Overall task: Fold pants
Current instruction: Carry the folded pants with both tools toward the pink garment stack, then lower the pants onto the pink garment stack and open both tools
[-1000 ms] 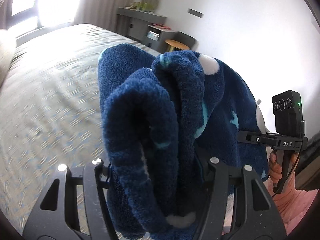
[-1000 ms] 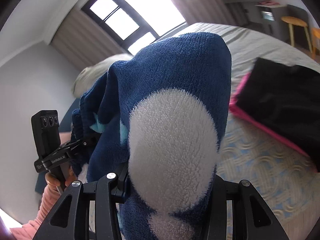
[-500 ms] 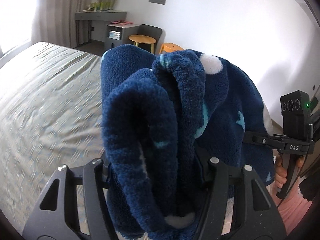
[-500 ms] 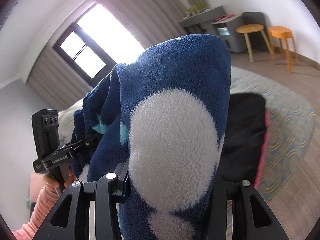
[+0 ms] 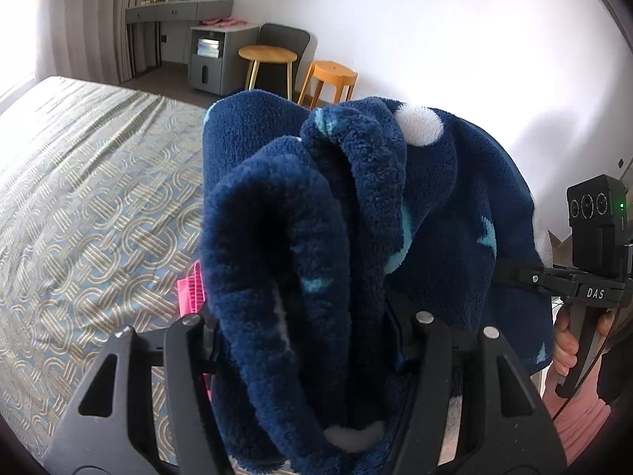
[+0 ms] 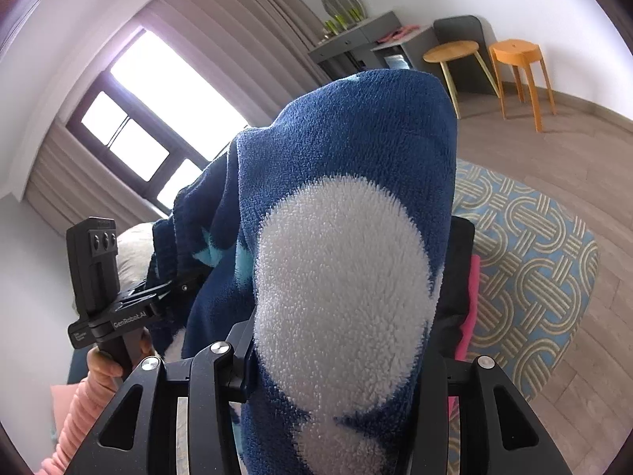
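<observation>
Both grippers have the pants (image 5: 300, 261) bunched up between their jaws, each set partway closed and pressing on thick fleece. In the left gripper (image 5: 312, 340) the dark blue cloth stands up in several fat folds, filling the gap from one finger to the other, with a white dot near the top of the bundle and pale blue marks on its far side. In the right gripper (image 6: 336, 368) a single thick fold rises from the jaws, and a big white patch of the pants (image 6: 344, 277) faces the camera.

The cloth runs from one tool across to the other, held up off the bed (image 5: 91, 198). To the right of the left gripper a hand (image 5: 569, 344) grips the handle of the other tool; to the left of the right gripper the other hand (image 6: 105, 368), in a pink sleeve (image 6: 75, 415), does the same.

Below and just behind the left jaws a pink edge of cloth (image 5: 190, 289) lies on the patterned bedcover. Beyond the right jaws a black garment (image 6: 459, 277) with a pink edge sits on the bed's corner. Two stools (image 6: 518, 63) stand farther off by the wall.
</observation>
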`<state>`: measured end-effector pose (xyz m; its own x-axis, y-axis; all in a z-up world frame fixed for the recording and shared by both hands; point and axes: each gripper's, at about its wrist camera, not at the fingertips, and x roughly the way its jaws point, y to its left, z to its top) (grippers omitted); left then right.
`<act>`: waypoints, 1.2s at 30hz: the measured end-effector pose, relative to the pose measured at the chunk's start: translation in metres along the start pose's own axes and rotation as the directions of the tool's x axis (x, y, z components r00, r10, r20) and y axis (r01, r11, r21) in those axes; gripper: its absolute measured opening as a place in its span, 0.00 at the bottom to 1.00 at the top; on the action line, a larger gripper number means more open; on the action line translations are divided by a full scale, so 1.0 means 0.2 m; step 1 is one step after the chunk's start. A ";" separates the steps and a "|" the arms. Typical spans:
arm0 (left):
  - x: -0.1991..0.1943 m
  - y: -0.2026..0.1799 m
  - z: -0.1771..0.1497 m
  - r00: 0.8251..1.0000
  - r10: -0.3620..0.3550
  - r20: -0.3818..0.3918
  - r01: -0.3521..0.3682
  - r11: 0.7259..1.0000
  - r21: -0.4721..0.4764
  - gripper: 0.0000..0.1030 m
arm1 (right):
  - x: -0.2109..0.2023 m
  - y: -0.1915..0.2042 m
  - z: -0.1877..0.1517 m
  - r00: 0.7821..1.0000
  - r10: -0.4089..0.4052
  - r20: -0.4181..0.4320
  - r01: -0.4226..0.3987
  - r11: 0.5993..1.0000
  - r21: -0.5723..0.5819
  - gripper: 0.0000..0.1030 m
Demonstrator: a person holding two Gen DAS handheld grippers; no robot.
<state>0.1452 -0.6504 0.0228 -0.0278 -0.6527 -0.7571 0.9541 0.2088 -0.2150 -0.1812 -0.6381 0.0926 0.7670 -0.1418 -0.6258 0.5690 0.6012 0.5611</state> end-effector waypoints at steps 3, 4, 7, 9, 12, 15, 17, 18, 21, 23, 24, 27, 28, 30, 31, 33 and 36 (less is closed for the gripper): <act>0.12 0.05 -0.02 0.999 0.020 -0.046 -0.020 1.000 -0.004 0.60 | 0.08 -0.06 -0.01 0.999 -0.001 -0.033 0.002 1.000 0.029 0.44; 0.18 0.07 -0.03 0.997 0.035 -0.072 -0.036 0.999 -0.009 0.61 | 0.13 -0.10 -0.02 0.999 -0.006 -0.052 0.008 0.999 0.041 0.45; 0.35 0.13 -0.12 0.983 0.113 -0.142 -0.115 0.993 -0.002 0.80 | 0.26 -0.17 -0.08 0.991 -0.066 -0.118 0.072 0.996 0.050 0.48; 0.36 0.13 -0.16 0.981 0.171 -0.091 -0.170 0.985 0.025 0.91 | 0.36 -0.24 -0.13 0.983 -0.107 -0.148 0.118 0.990 0.072 0.57; 0.37 0.10 -0.17 0.979 0.183 -0.091 -0.179 0.983 0.048 0.91 | 0.35 -0.27 -0.16 0.990 -0.080 -0.114 0.088 0.994 0.071 0.59; 0.37 0.07 -0.17 0.975 0.204 -0.092 -0.198 0.977 0.076 0.91 | 0.35 -0.28 -0.17 0.991 -0.086 -0.103 0.092 0.994 0.058 0.59; 0.38 0.07 -0.17 0.973 0.212 -0.092 -0.205 0.975 0.085 0.91 | 0.35 -0.27 -0.17 0.990 -0.092 -0.104 0.098 0.993 0.060 0.60; 0.38 0.07 -0.17 0.973 0.212 -0.093 -0.204 0.975 0.084 0.91 | 0.35 -0.26 -0.17 0.990 -0.093 -0.106 0.100 0.993 0.061 0.60; 0.42 0.12 -0.17 0.975 0.193 -0.109 -0.189 0.981 0.051 0.92 | 0.36 -0.26 -0.18 0.989 -0.098 -0.109 0.106 0.992 0.065 0.61; 0.41 0.13 -0.17 0.976 0.183 -0.114 -0.181 0.983 0.032 0.92 | 0.36 -0.26 -0.19 0.989 -0.100 -0.109 0.108 0.992 0.064 0.61; 0.41 0.12 -0.17 0.976 0.186 -0.113 -0.183 0.983 0.032 0.92 | 0.35 -0.24 -0.18 0.989 -0.102 -0.109 0.110 0.992 0.065 0.61; 0.39 0.11 -0.17 0.973 0.204 -0.105 -0.202 0.979 0.037 0.92 | 0.36 -0.22 -0.19 0.987 -0.118 -0.109 0.126 0.990 0.068 0.61; 0.40 0.10 -0.16 0.972 0.211 -0.102 -0.208 0.977 0.038 0.92 | 0.35 -0.21 -0.18 0.986 -0.126 -0.109 0.134 0.988 0.070 0.61; 0.36 0.08 -0.17 0.972 0.219 -0.088 -0.217 0.976 0.029 0.91 | 0.33 -0.18 -0.18 0.982 -0.152 -0.111 0.161 0.984 0.073 0.62; 0.35 0.08 -0.17 0.972 0.218 -0.083 -0.217 0.976 0.019 0.91 | 0.32 -0.17 -0.19 0.980 -0.163 -0.110 0.172 0.982 0.072 0.63; 0.31 0.08 -0.18 0.976 0.202 -0.077 -0.205 0.978 -0.025 0.91 | 0.28 -0.13 -0.19 0.974 -0.200 -0.104 0.207 0.976 0.063 0.63; 0.24 0.11 -0.19 0.981 0.185 -0.059 -0.189 0.979 -0.082 0.91 | 0.20 -0.07 -0.21 0.962 -0.263 -0.076 0.266 0.963 0.036 0.63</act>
<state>0.1526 -0.6502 -0.0418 0.1314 -0.5590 -0.8187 0.9145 0.3871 -0.1175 -0.1707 -0.6203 0.0369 0.5657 -0.2346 -0.7906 0.7626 0.5135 0.3933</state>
